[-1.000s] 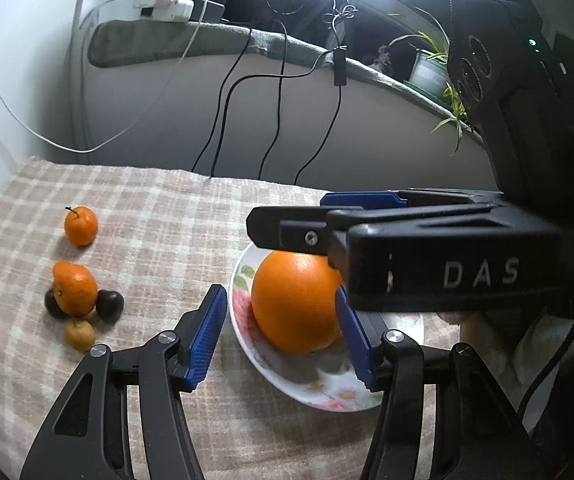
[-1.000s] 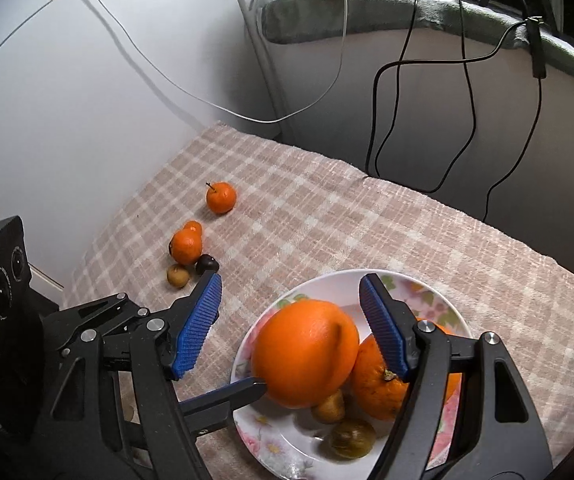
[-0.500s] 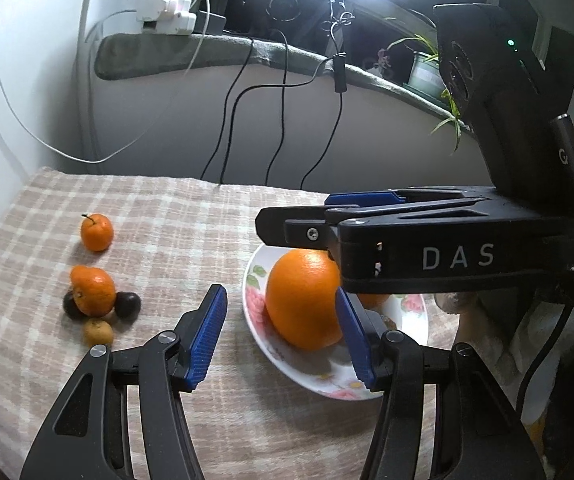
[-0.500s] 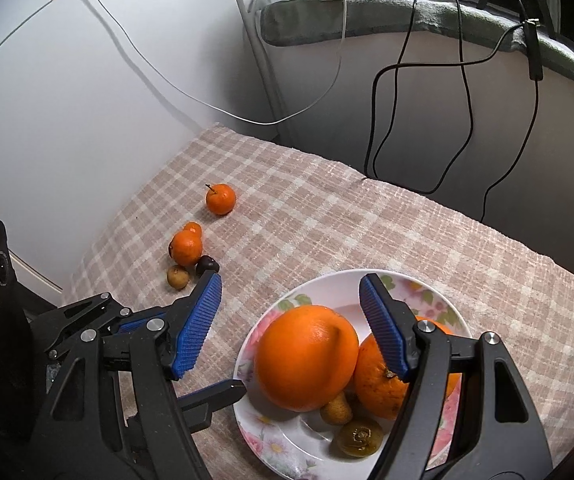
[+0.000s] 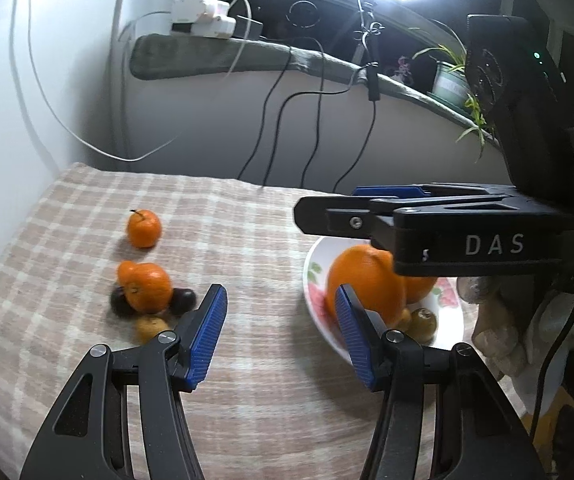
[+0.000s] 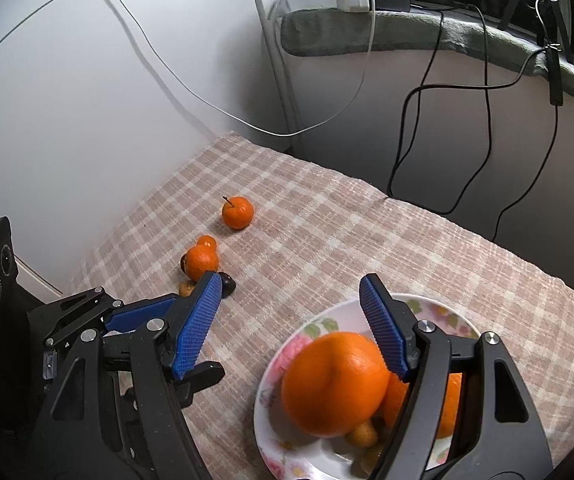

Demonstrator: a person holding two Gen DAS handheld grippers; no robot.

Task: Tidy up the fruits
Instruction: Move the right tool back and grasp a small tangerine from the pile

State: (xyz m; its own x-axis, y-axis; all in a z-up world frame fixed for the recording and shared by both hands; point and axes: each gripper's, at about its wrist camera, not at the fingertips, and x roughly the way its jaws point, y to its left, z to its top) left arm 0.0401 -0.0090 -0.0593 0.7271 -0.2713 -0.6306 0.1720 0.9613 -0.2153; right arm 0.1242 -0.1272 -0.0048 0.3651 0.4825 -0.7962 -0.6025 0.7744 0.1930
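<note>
A flowered plate (image 5: pixel 314 280) (image 6: pixel 307 332) holds a large orange (image 5: pixel 363 280) (image 6: pixel 333 380), a second orange (image 5: pixel 421 284) and small brown fruits (image 5: pixel 425 318). On the checked cloth to the left lie a stemmed mandarin (image 5: pixel 144 228) (image 6: pixel 238 212), another mandarin (image 5: pixel 145 286) (image 6: pixel 201 262) flanked by dark fruits (image 5: pixel 183 300), and a small brown fruit (image 5: pixel 151 326). My left gripper (image 5: pixel 279 304) hangs open and empty over bare cloth between the plate and the loose fruits. My right gripper (image 6: pixel 290 292) (image 5: pixel 327 206) is open and empty above the plate's left rim.
A white wall borders the cloth on the left. Black and white cables (image 5: pixel 315 120) hang down the back wall from a ledge with power adapters (image 5: pixel 203 22) and a potted plant (image 5: pixel 451 80). A gloved hand (image 5: pixel 499 320) holds the right gripper beside the plate.
My left gripper has swung left, away from the plate toward the loose fruits; the large orange no longer sits between its fingers. The right gripper has hardly moved. Both stay open.
</note>
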